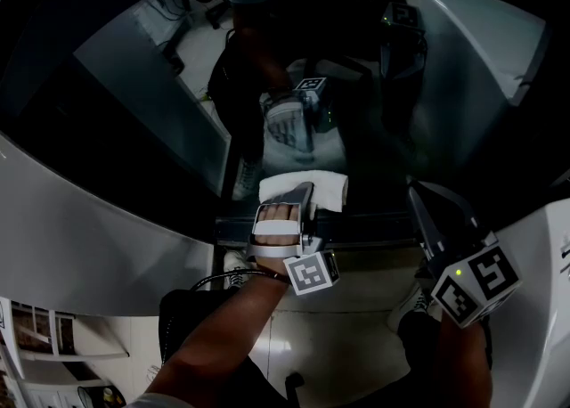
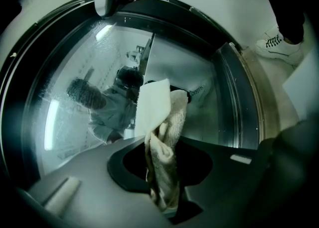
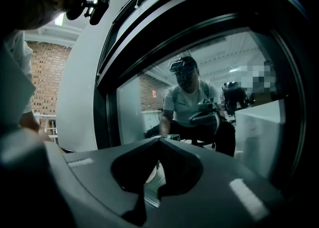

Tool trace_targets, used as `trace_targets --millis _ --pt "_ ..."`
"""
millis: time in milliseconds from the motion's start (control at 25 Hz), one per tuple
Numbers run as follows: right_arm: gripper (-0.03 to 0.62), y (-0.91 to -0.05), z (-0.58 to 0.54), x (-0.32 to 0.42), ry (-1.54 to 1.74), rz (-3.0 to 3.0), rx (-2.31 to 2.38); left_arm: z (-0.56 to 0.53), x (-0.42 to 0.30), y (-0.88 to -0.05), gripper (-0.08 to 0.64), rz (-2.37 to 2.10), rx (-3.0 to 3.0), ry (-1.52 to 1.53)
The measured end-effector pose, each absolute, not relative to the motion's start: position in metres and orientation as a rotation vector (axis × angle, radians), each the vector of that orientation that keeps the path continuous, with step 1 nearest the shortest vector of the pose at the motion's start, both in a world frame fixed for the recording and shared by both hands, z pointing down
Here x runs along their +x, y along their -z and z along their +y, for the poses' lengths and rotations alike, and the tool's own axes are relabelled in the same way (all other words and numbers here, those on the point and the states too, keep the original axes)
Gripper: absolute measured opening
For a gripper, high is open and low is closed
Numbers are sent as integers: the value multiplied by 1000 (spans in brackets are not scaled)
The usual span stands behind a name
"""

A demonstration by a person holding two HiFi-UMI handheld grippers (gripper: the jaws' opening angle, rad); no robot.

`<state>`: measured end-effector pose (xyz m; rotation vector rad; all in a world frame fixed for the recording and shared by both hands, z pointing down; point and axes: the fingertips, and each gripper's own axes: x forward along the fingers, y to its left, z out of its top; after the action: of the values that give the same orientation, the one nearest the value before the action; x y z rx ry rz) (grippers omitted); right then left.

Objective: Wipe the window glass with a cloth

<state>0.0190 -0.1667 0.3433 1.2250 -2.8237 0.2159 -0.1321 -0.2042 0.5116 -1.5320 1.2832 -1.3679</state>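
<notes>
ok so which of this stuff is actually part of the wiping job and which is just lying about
Part of the job:
cloth, clamped in the left tongs
window glass just ahead of it

Just about:
right tongs, shut on nothing
white shoe, on someone's foot
papers at the head view's lower left

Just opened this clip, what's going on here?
A person works at a window with a handheld gripper in each hand. The left gripper is shut on a white cloth and holds it up at the lower part of the window glass. The right gripper is shut on nothing, held off to the side and taking no part.
</notes>
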Motion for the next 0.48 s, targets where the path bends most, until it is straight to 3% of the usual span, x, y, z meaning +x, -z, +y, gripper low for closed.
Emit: trace_targets --millis 480 --pt "2 -348 -169 16 -222 -2805 1217 -205 -133 -516 100 1268 -1542 1366"
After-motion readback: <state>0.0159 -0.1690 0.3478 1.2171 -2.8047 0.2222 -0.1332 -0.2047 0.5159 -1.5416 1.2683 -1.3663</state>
